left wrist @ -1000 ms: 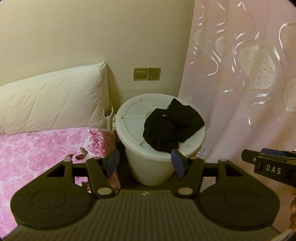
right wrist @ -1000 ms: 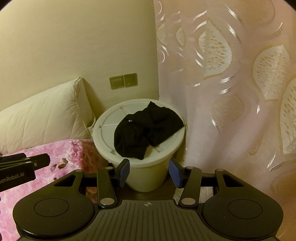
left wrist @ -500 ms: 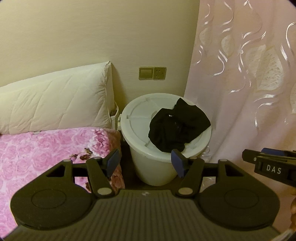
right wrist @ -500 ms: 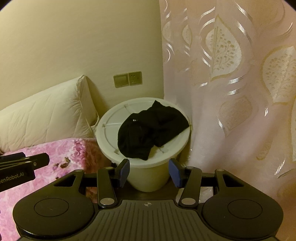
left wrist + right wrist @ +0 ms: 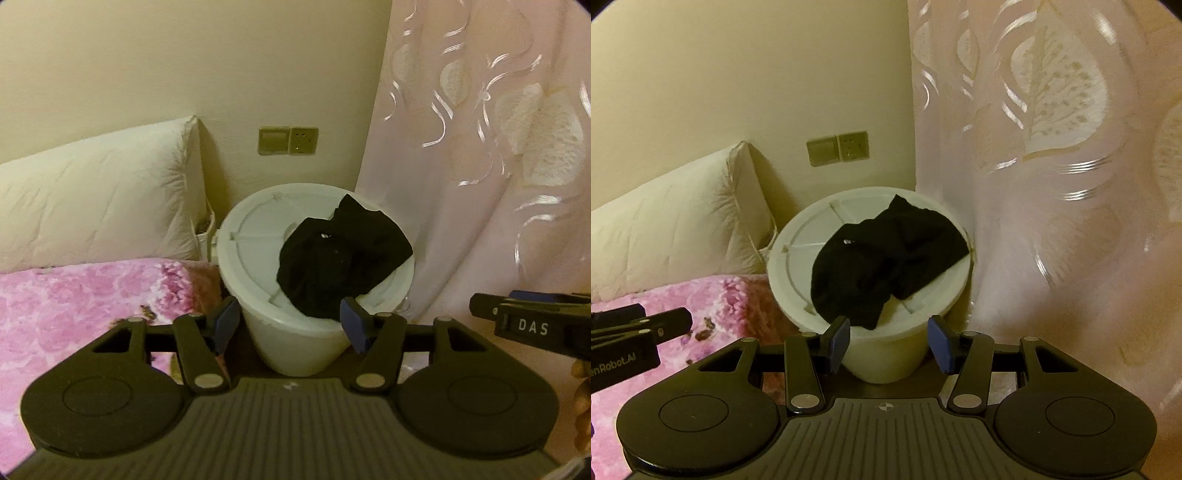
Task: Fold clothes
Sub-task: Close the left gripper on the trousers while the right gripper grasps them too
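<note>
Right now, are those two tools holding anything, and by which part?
Nothing is held. The left tool and right tool are both open and empty; the black garment lies crumpled on the white bucket's lid.

The white bucket (image 5: pixel 295 332) stands in a tight corner: the pillow (image 5: pixel 96 192) and the pink bedspread (image 5: pixel 74 302) close in on its left, the wall with a socket plate (image 5: pixel 288 140) stands behind, and the curtain (image 5: pixel 480 184) hangs against its right side. Above the lid the air is free, and the black garment (image 5: pixel 343 262) lies there uncovered, reachable from the front and from above, with both grippers side by side in that approach
</note>
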`<action>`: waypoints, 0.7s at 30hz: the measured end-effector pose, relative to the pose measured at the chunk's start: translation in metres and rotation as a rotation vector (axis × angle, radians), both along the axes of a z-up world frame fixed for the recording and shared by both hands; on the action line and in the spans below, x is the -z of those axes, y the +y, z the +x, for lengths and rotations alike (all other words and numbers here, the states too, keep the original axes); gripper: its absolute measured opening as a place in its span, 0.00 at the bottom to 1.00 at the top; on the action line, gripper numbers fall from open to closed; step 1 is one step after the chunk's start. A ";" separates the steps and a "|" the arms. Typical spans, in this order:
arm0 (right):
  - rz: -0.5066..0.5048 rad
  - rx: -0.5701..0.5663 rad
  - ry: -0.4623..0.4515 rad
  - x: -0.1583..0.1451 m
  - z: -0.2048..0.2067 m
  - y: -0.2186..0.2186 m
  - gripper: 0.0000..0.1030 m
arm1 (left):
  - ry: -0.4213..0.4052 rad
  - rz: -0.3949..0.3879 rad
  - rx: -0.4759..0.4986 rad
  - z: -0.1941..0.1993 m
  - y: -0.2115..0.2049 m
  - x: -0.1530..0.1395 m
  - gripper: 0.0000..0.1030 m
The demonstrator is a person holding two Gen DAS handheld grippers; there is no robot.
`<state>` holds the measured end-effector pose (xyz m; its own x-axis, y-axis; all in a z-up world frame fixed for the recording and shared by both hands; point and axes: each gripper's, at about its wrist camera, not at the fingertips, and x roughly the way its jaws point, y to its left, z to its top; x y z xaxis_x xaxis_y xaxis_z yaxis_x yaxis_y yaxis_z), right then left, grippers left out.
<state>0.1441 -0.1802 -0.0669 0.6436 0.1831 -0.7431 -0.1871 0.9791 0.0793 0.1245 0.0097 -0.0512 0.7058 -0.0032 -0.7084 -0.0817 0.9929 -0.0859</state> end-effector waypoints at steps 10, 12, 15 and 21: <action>-0.006 0.002 0.134 0.059 0.106 -0.010 0.49 | 0.116 -0.088 -0.032 0.098 -0.004 0.066 0.49; -0.010 -0.009 0.157 0.072 0.127 -0.010 0.49 | 0.131 -0.116 -0.038 0.118 -0.003 0.083 0.49; -0.003 -0.036 0.205 0.092 0.152 -0.002 0.49 | 0.163 -0.144 -0.042 0.142 0.000 0.107 0.50; 0.066 -0.014 0.295 0.138 0.197 0.003 0.49 | 0.237 -0.173 -0.038 0.187 0.005 0.156 0.51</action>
